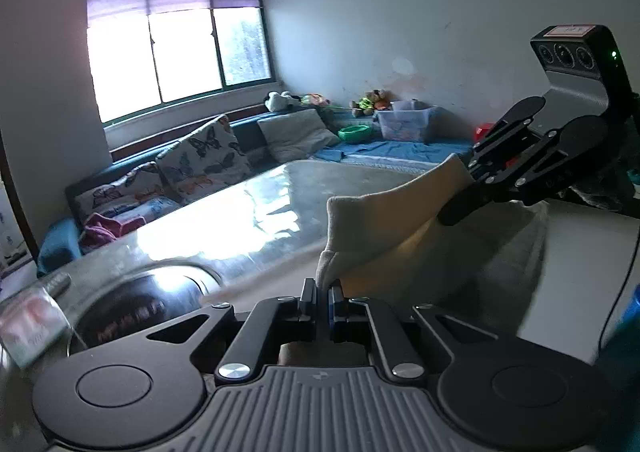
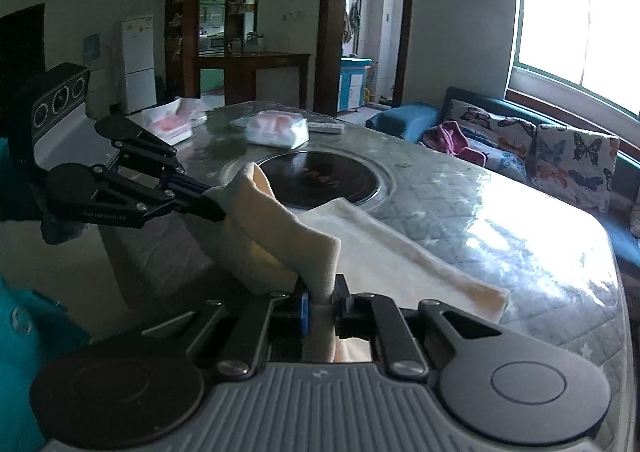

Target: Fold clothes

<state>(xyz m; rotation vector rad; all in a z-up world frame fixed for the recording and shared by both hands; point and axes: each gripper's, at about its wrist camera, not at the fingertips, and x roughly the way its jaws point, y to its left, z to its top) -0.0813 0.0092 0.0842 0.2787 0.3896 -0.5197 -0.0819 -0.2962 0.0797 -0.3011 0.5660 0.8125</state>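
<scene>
A cream garment [image 1: 384, 220] hangs lifted between both grippers above the grey table. In the left wrist view my left gripper [image 1: 323, 292] is shut on one corner of it, and the right gripper [image 1: 456, 208] pinches the opposite corner at the upper right. From the right wrist view, my right gripper [image 2: 322, 300] is shut on the cream garment [image 2: 280, 236], whose far part [image 2: 400, 252] lies flat on the table. The left gripper [image 2: 216, 208] grips the other end at the left.
The table [image 2: 500, 204] has a dark round hotplate [image 2: 320, 176] set in its middle. Plastic packets [image 2: 276, 128] and a remote lie at its far end. A sofa with butterfly cushions [image 2: 560, 156] runs under the window. A teal sleeve [image 2: 24, 332] shows at the left.
</scene>
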